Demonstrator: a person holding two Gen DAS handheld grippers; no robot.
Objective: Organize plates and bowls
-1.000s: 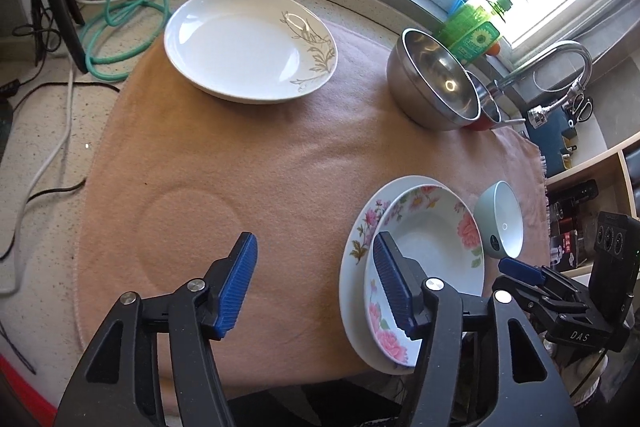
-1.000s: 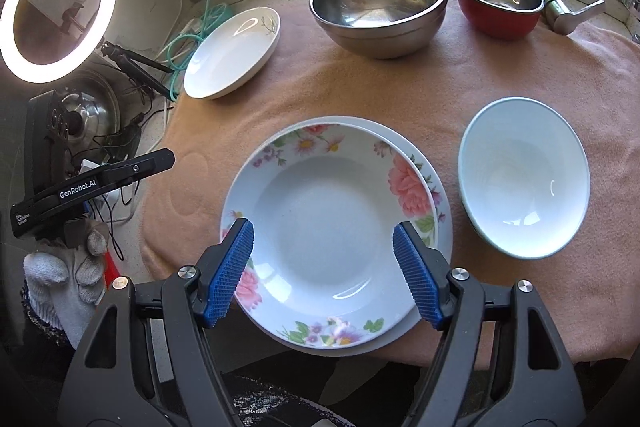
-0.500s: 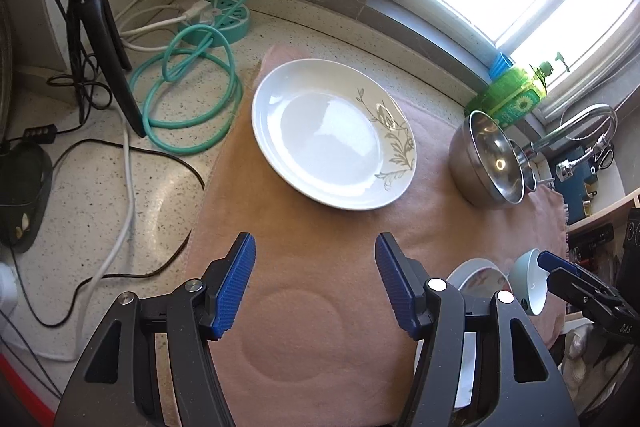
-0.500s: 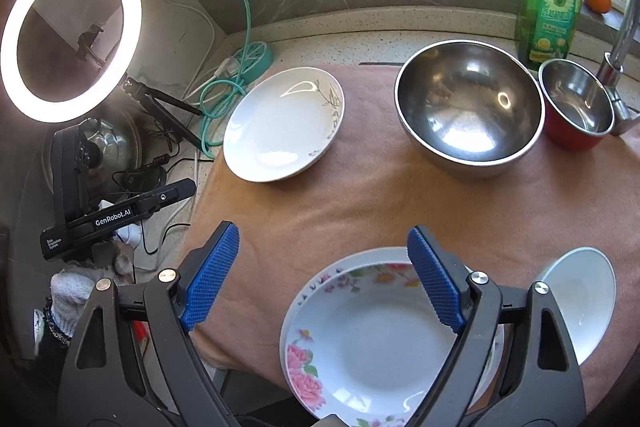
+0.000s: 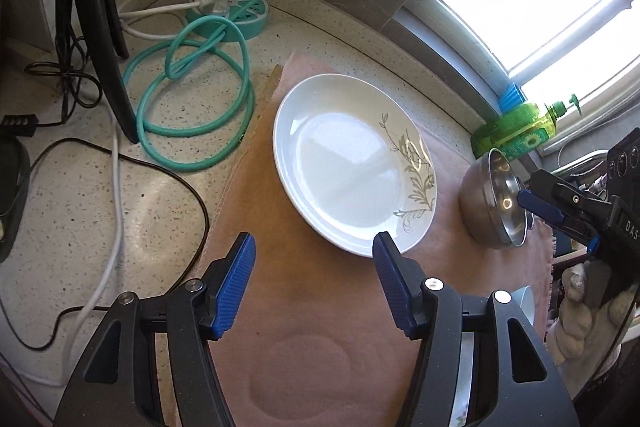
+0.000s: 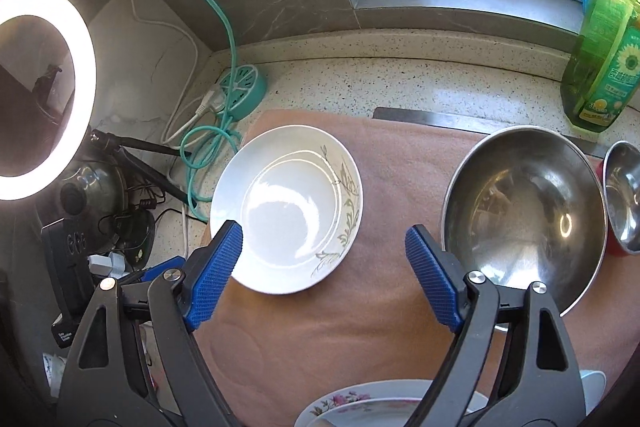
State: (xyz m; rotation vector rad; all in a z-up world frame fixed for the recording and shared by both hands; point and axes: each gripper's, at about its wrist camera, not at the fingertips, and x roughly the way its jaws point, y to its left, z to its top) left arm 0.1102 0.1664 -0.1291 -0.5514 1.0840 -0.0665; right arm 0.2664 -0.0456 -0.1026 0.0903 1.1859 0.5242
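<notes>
A white plate with a grey leaf pattern (image 5: 344,163) (image 6: 288,207) lies on the far left of the pink cloth (image 5: 320,315). My left gripper (image 5: 314,239) hovers just short of its near rim, jaws closing slightly with nothing between them. My right gripper (image 6: 323,229) hangs over the plate's near right rim, wide apart and closing a little, also empty. A large steel bowl (image 6: 524,215) (image 5: 492,203) sits to the right, with a smaller steel bowl (image 6: 624,199) beyond it. The stacked flowered plates (image 6: 372,403) and a pale blue bowl (image 6: 596,383) lie close below me.
A coiled green cable (image 5: 192,107) and a round power strip (image 5: 228,11) lie left of the cloth, beside a black tripod leg (image 5: 108,47) and loose cords. A lit ring light (image 6: 40,91) stands at far left. A green soap bottle (image 6: 604,55) stands by the window sill.
Both grippers have moved away from the flowered plates towards the white leaf plate at the far left. The right jaws stand wider than a second ago.
</notes>
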